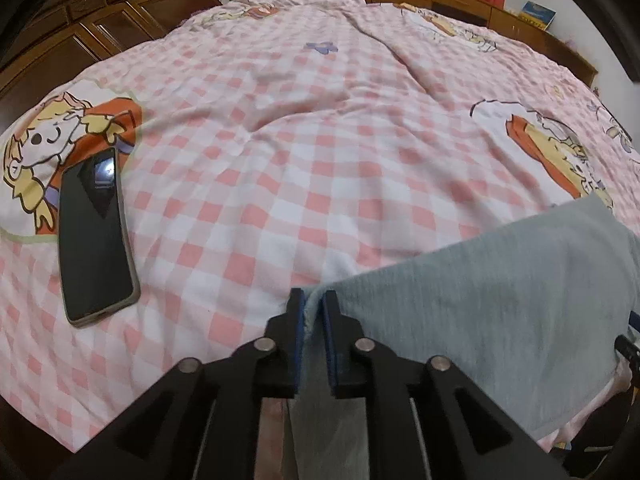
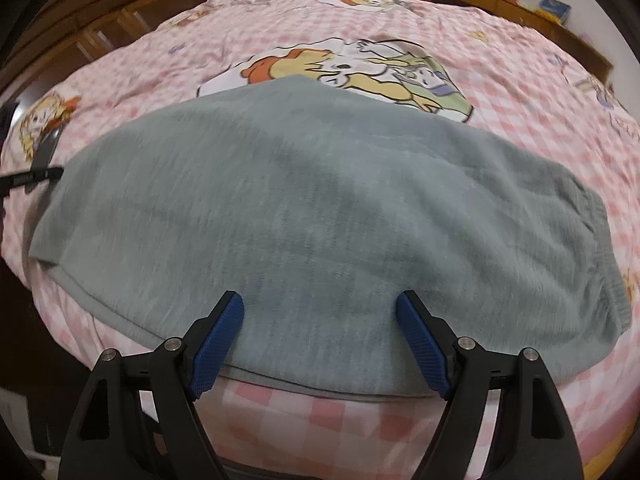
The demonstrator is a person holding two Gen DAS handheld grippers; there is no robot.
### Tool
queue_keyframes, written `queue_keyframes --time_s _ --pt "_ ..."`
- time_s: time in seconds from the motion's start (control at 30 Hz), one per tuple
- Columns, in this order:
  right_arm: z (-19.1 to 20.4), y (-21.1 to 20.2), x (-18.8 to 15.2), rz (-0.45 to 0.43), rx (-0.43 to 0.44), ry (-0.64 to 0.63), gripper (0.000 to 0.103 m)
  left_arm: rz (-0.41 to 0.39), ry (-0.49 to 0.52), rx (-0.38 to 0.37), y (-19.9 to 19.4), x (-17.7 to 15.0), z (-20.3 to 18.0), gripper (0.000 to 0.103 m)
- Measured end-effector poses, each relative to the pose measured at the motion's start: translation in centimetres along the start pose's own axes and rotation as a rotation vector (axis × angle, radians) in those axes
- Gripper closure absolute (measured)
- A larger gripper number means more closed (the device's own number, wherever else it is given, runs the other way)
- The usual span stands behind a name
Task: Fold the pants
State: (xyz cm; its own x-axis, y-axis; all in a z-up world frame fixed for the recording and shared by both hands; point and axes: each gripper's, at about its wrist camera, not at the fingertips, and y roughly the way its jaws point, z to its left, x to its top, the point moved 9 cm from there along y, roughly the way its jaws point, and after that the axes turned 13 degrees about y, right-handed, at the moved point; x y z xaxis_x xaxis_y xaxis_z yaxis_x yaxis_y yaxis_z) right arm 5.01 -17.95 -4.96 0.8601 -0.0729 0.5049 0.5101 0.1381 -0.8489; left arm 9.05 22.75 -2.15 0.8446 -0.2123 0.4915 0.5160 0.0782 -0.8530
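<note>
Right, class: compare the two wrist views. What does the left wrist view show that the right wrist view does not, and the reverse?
Left only: the left gripper shut on a corner of the grey pants, and a full view of the smartphone.
Right only: the right gripper open over the pants, and their elastic waistband.
Both: the pants lying on the pink checked bedsheet.

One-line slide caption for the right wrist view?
Right gripper open above the near edge of grey pants spread on a pink checked bedspread.
</note>
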Motion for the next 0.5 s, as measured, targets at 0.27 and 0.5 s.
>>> queue_keyframes --time_s 0.27,0.5 --pt "2.0 -1.3 -1.0 0.025 0.094 -0.075 0.03 -0.033 -0.045 0.041 -3.3 -1.3 0.9 0.051" --pt "4.6 -2.0 -3.0 0.049 0.17 -0.171 0.054 -0.096 -0.142 -0.087 -6.3 -3.7 -2.9 0.043"
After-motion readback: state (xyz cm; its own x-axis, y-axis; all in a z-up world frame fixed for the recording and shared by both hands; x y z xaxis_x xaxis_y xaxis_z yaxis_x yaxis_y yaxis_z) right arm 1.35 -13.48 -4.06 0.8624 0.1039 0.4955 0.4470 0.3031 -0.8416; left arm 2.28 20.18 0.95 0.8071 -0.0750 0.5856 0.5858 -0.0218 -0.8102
